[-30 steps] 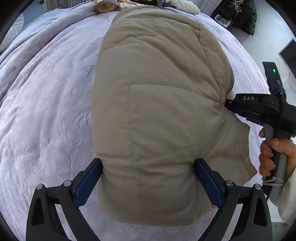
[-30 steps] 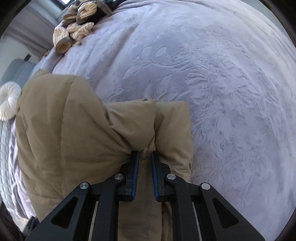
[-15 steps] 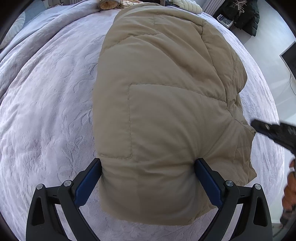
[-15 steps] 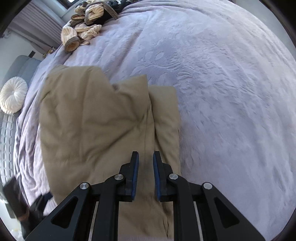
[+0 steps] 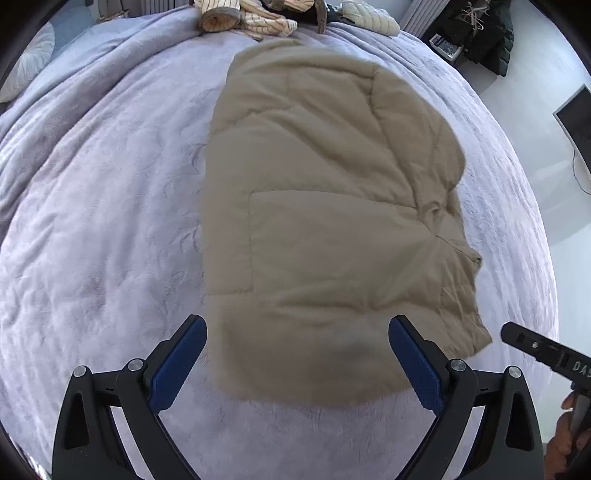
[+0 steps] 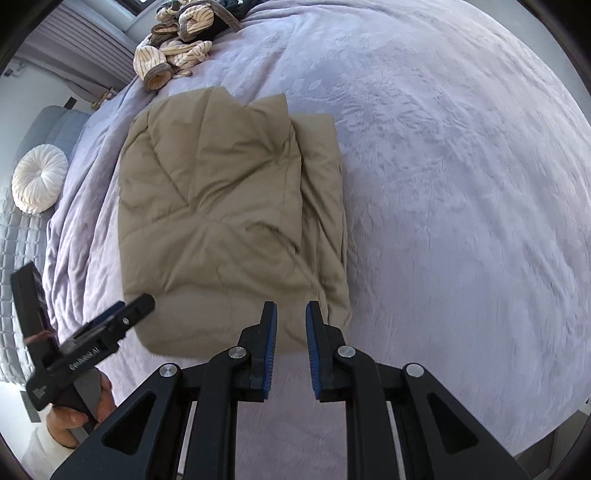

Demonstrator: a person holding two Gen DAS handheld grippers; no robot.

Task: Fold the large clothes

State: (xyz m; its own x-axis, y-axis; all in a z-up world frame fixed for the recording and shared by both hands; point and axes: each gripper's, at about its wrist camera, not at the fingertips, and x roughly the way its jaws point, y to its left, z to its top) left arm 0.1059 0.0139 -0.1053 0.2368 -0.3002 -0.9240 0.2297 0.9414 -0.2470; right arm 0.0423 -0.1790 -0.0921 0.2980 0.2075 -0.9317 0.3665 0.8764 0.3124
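Left wrist view first: the tan puffer jacket [image 5: 325, 221] lies folded into a thick rectangle on the lavender bedspread [image 5: 96, 229], its near edge just ahead of the tool. The left gripper [image 5: 297, 363] hangs over that near edge with its blue-padded fingers [image 5: 177, 365] spread wide apart, nothing between them but the jacket's hem below, and no contact with the cloth that I can make out. Off to the low right, the black nose of the right gripper [image 5: 543, 349] pokes into frame, clear of the jacket's corner. At the far end of the bed sits a heap of striped clothes [image 5: 251, 18].

Over to the right wrist view: the jacket [image 6: 218, 206] shows as a neat stack, a narrower folded strip running along its right side. The right gripper [image 6: 290, 345] sits at the near right corner, fingers parted by a narrow gap with no fabric in it. To the left, the left gripper [image 6: 110, 325] hovers beside the jacket's near left corner, held in a hand [image 6: 79, 410]. A round white cushion [image 6: 38, 177] rests at the left margin, the striped clothes [image 6: 177, 48] up top.
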